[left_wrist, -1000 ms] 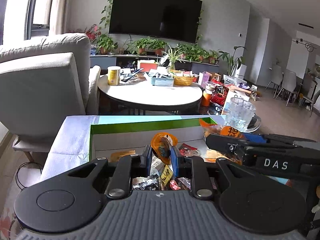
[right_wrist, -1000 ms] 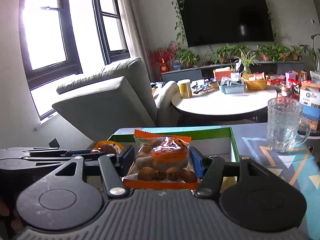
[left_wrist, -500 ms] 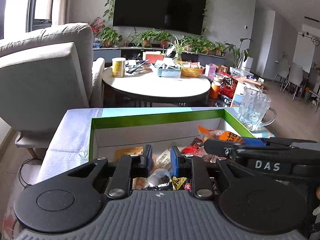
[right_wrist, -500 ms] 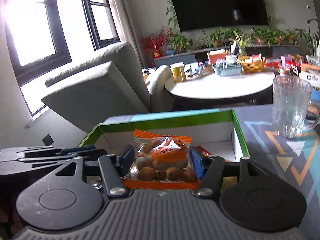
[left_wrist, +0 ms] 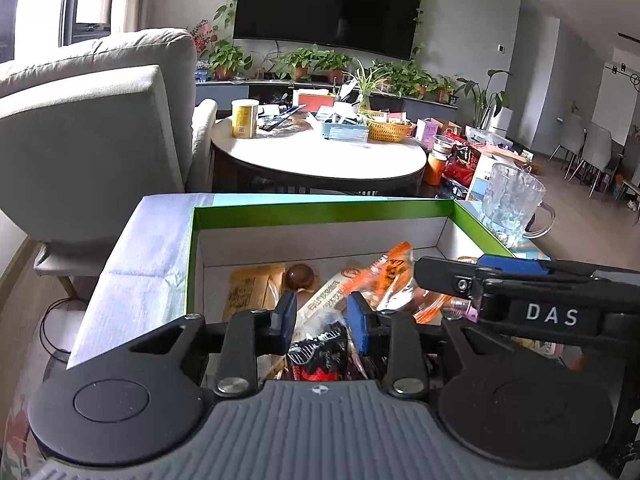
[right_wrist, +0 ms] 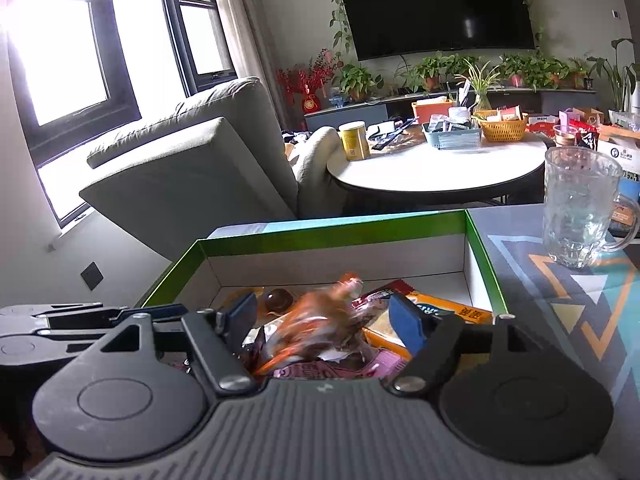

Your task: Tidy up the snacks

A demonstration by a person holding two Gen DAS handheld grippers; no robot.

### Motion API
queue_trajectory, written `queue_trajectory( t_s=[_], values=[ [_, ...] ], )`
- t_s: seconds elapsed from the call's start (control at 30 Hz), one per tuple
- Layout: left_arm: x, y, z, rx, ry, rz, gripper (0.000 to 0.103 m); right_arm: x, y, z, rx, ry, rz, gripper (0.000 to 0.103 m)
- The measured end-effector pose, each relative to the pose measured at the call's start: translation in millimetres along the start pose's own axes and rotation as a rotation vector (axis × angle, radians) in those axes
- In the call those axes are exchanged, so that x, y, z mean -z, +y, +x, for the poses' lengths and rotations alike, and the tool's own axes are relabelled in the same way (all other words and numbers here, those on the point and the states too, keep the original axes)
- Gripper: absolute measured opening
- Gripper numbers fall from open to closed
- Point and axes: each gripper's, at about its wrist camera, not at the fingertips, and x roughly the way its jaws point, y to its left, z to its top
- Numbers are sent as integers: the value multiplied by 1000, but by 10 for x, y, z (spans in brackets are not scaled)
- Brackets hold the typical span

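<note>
A green-rimmed cardboard box holds several snack packets. My left gripper hangs over it with its jaws opening. Nothing is pinched between them; a black packet and a white-and-orange packet lie underneath. My right gripper is also over the box. A blurred orange packet of brown snacks sits loose between its pads, with a gap on each side. From the left wrist view, the right gripper reaches in side-on from the right.
A glass mug stands on the patterned tabletop right of the box. A chocolate ball and a yellow packet lie inside. Behind are a grey armchair and a cluttered round table.
Both grippers tipped down toward the box. The left let go of a small orange packet and its jaws spread. The right's orange packet came loose and now blurs between the pads.
</note>
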Motion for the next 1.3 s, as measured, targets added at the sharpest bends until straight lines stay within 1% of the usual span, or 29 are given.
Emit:
queue_trajectory(
  t_s=[0.17, 0.3, 0.4, 0.5, 0.73, 0.87, 1.1, 1.2, 1.3],
  values=[
    [23, -16, -117, -11, -18, -6, 30, 29, 19, -92, 9, -6, -7, 40],
    [24, -84, -238, -33, -57, 17, 41, 59, 67, -181, 0, -15, -15, 40],
    [24, -123, -320, -63, -81, 31, 46, 69, 111, -245, 0, -28, -30, 40],
    [40, -128, -410, -66, -98, 25, 50, 70, 119, -321, -3, -43, -31, 40],
    [107, -191, -607, -82, -121, 24, 54, 115, 141, -507, -6, -68, -36, 40],
    [179, -264, -750, -88, -138, 19, 58, 170, 152, -631, 2, -81, -29, 40],
    [286, -396, -963, -117, -155, 63, 62, 269, 149, -886, 35, -122, -29, 40],
    [311, -445, -1054, -132, -172, 62, 66, 297, 154, -985, 39, -128, -35, 40],
    [347, -499, -1125, -129, -174, 63, 66, 335, 184, -1068, 46, -139, -51, 40]
  ],
)
